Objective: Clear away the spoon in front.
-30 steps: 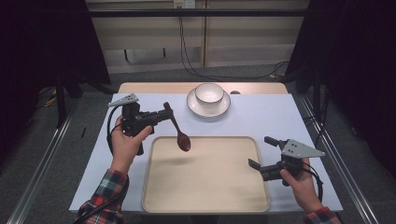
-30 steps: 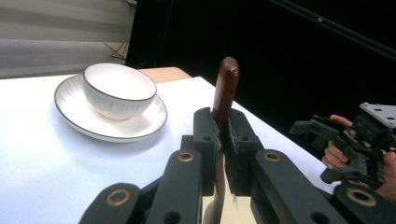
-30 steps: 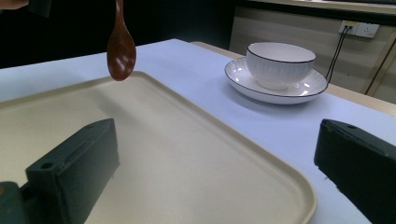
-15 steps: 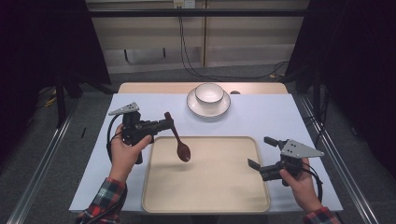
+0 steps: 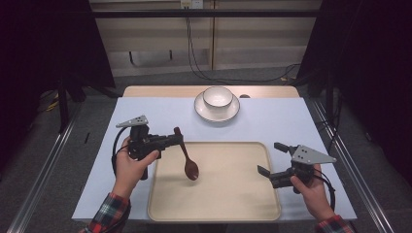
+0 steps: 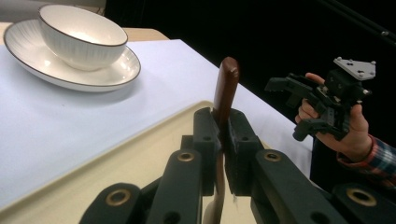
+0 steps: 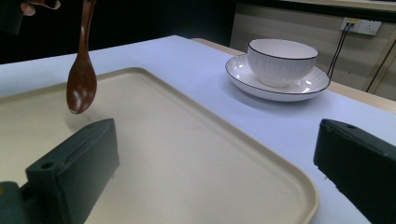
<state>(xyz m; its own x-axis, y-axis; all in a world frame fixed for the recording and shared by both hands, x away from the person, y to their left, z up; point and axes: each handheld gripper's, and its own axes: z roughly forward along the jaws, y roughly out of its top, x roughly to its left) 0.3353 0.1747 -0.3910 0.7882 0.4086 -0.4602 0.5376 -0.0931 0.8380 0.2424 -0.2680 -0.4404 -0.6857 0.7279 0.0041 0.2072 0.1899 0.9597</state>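
Note:
My left gripper (image 5: 179, 141) is shut on the handle of a brown wooden spoon (image 5: 190, 167). The spoon hangs bowl-down over the left part of a beige tray (image 5: 228, 194), and its shadow falls on the tray. In the left gripper view the handle (image 6: 226, 88) sticks up between the shut jaws. My right gripper (image 5: 268, 158) is open over the tray's right edge with nothing between its jaws. The right gripper view has the spoon (image 7: 81, 84) at upper left above the tray (image 7: 187, 154). A white bowl (image 5: 217, 96) rests on a white plate (image 5: 201, 110) behind the tray.
The tray lies on a pale blue table cover (image 5: 291, 121) with a wooden strip at the far edge. Metal rails run along both table sides. Cables hang on the back wall. Bowl (image 7: 280, 58) and plate sit just beyond the tray's far rim.
My left gripper has moved nearer to the person and lower, carrying the spoon down over the tray's left part. The right gripper has stayed put.

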